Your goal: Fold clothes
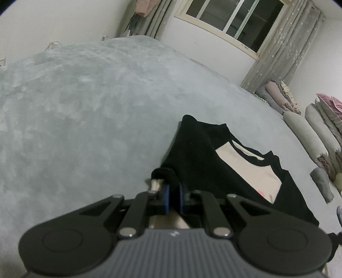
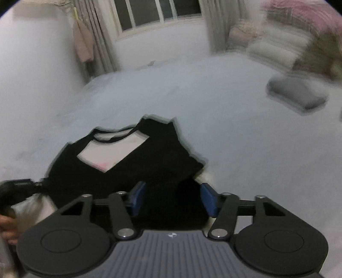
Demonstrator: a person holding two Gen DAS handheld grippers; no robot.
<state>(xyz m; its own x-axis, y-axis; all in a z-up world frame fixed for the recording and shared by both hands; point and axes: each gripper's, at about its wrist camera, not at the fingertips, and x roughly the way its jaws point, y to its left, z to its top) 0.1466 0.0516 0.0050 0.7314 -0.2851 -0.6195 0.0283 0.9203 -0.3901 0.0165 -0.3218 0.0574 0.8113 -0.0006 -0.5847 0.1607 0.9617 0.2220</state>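
Observation:
A black shirt with a cream front panel [image 1: 252, 171] lies partly folded on the grey-blue bed blanket [image 1: 85, 107]. My left gripper [image 1: 173, 192] is shut on a bunched bit of the black fabric at the shirt's near left edge. In the right wrist view the same shirt [image 2: 149, 166] spreads out ahead, collar at the far side. My right gripper [image 2: 173, 192] stands open over the shirt's near right part. Black cloth lies between its blue pads [image 2: 136, 198], and neither pad presses on it.
Rolled and stacked quilts and pillows [image 1: 310, 132] line the bed's right side, with a folded grey item [image 2: 297, 94] lying near them. A window [image 1: 230, 17] with curtains is on the far wall. A person's hand [image 2: 6, 226] shows at the lower left edge.

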